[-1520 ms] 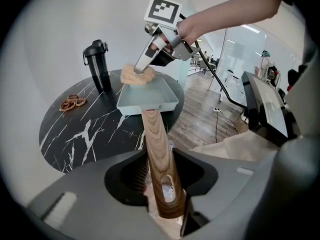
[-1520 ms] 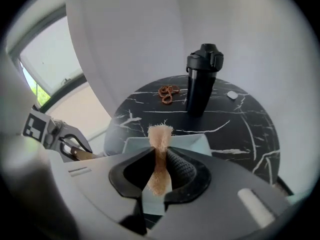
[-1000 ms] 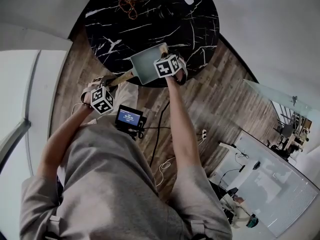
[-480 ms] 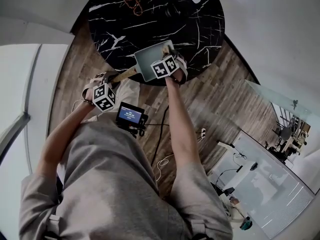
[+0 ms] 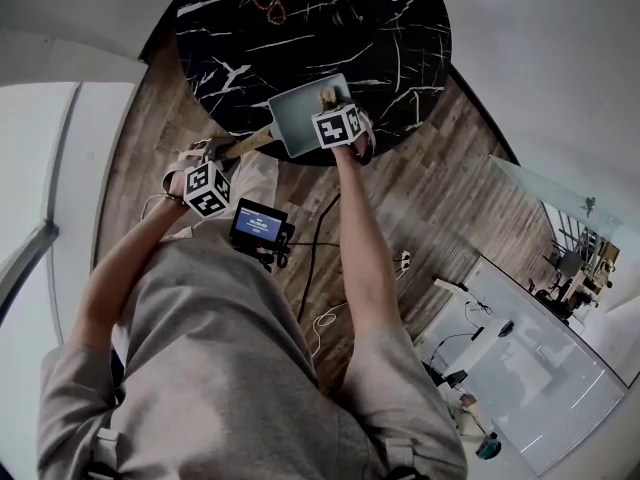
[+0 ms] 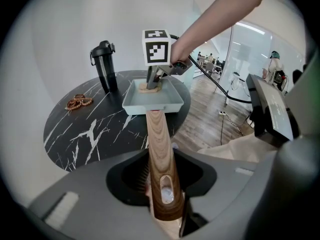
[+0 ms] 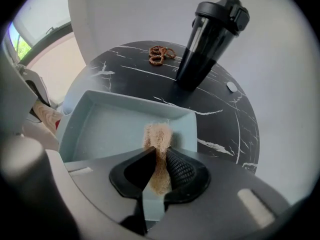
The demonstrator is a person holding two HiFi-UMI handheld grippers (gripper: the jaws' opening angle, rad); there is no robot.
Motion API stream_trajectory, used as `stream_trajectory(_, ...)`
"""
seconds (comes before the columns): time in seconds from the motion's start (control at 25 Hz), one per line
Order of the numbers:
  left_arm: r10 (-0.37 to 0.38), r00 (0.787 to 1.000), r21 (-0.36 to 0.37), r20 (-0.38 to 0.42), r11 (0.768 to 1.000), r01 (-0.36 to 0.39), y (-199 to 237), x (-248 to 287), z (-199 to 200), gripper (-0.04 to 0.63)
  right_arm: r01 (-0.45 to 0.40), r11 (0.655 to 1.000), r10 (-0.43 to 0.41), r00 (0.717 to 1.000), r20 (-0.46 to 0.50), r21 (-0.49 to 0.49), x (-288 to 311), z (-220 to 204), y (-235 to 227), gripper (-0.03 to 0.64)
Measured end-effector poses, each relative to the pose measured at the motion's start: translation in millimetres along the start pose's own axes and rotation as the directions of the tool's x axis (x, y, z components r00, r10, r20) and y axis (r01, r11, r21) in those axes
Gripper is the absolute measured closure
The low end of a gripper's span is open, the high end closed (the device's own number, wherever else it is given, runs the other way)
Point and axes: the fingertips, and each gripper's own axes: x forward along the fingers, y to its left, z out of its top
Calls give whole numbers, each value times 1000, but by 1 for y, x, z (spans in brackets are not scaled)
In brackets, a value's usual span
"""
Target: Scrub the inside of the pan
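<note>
Now | right tool (image 7: 159, 158) lower, scrubber (image 7: 157, 134) in pan (image 7: 107, 129) | left tool (image 6: 161, 178) unmoved on handle (image 6: 156, 134)

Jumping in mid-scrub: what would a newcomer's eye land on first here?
First, the pale square pan at the near edge of the black marble table, with the right gripper holding a tan scrub pad against its floor. The left gripper clamps its wooden handle; a black bottle stands behind.

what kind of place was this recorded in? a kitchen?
Not a kitchen; probably an open office or lab. A round black marble-look table stands on a wood-plank floor, a glass partition closes off a workspace, and cables trail across the floor.
</note>
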Motion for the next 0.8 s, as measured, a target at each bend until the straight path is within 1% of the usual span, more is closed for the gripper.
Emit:
stream_trajectory(0.12,3,1000,6,-2,1000,-3,-1,-1,1,465,2,998,-2,1000,2,-61,-3,0,11,541)
stream_trajectory(0.28,5,1000,11,-3,1000,-5,0,-1,1,465,-37,996,38,999,1,-78,-6,4,29,541)
stream_trajectory(0.64,-1,1000,17,-7,1000,1,0,1,-1,465,-142,989,142,990,11,-42,-12,11,72,540)
stream_trajectory(0.8,2,1000,23,-12,1000,-1,0,2,-1,465,-203,979,203,978,40,10,-16,16,93,540)
